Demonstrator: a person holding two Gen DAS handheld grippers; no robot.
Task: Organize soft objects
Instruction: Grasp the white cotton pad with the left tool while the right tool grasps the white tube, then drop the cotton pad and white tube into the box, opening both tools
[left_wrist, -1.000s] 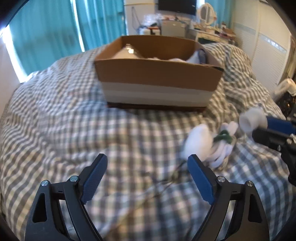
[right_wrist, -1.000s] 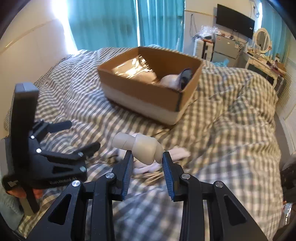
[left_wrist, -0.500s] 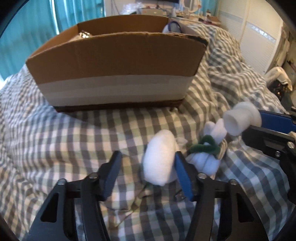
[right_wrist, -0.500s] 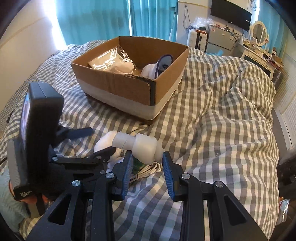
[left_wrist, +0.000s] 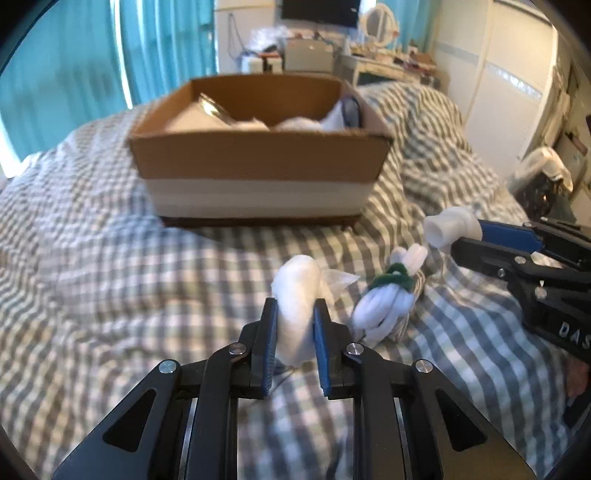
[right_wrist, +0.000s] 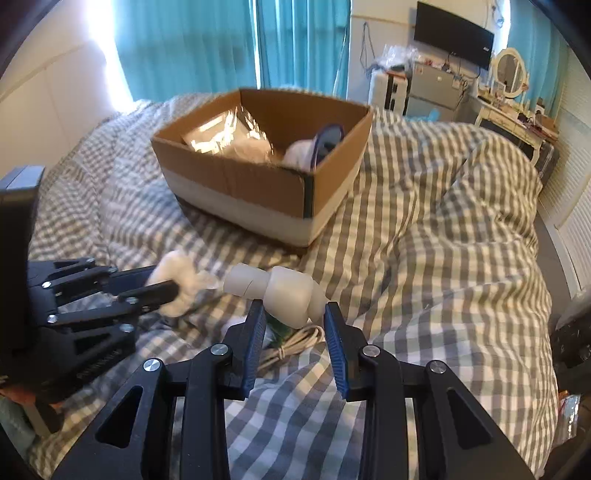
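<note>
Since half a second ago the left gripper (left_wrist: 295, 314) has closed from a wide spread onto the cotton wad (left_wrist: 297, 295), and the cardboard box (left_wrist: 258, 162) now sits farther off in its view. That wad is fluffy, white and fibrous, an elongated lump whose long axis runs up and forward out of the blue ribbed pads (left_wrist: 269, 332); it is pinched at its lower half, its rounded top free above the fingertips. A scrap of thin translucent film clings to its right side.

Just right of it, on the grey-and-white checked duvet (left_wrist: 110, 295), lies a bundle of white cord (left_wrist: 384, 306) cinched by a fuzzy green tie (left_wrist: 393, 278), its long axis tilted up and to the right.

The right gripper (right_wrist: 293, 317) clamps a cream foam piece (right_wrist: 284, 291), smooth and matte, shaped like a bulging knot with a hollow tubular end. Its long axis lies crosswise to the fingers, tube end pointing left toward the wad.

The box is plain brown corrugated board with a broad white band along its lower walls and a dark strip at the base. Inside rest a crinkled clear plastic bag (right_wrist: 221, 136), white soft stuff and something with a dark blue rim (right_wrist: 327, 142).

Part of white lettering, "DAS", shows on the right gripper's black body in the left view; the rest is cut off.
</note>
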